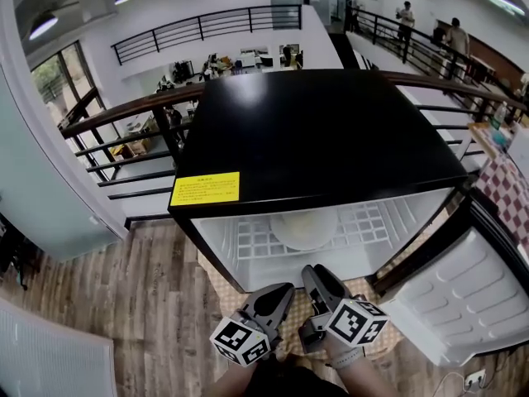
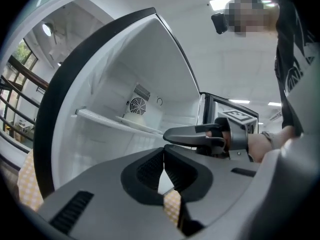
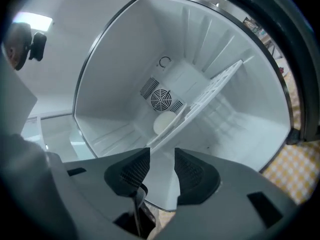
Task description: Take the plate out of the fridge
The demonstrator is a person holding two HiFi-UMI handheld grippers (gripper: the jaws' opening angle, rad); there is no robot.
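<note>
The small fridge [image 1: 314, 131] with a black top stands open, its door [image 1: 471, 296] swung to the right. A pale round plate [image 1: 304, 226] lies on the white wire shelf [image 1: 372, 222] inside; it also shows as the plate [image 3: 162, 123] in the right gripper view and the plate [image 2: 131, 120] in the left gripper view. Both grippers hang level just outside the opening. My left gripper [image 1: 285, 288] is shut with nothing in it, its tips meeting [image 2: 164, 154]. Closer to the shelf edge, my right gripper [image 1: 312, 270] stands open and empty, aimed into the cavity [image 3: 162, 159].
A fan grille [image 3: 161, 100] sits on the fridge's back wall. A yellow label [image 1: 205, 188] marks the top's front left corner. The fridge stands on a checkered mat [image 1: 219, 284] on wood flooring, with a railing [image 1: 124, 131] behind it.
</note>
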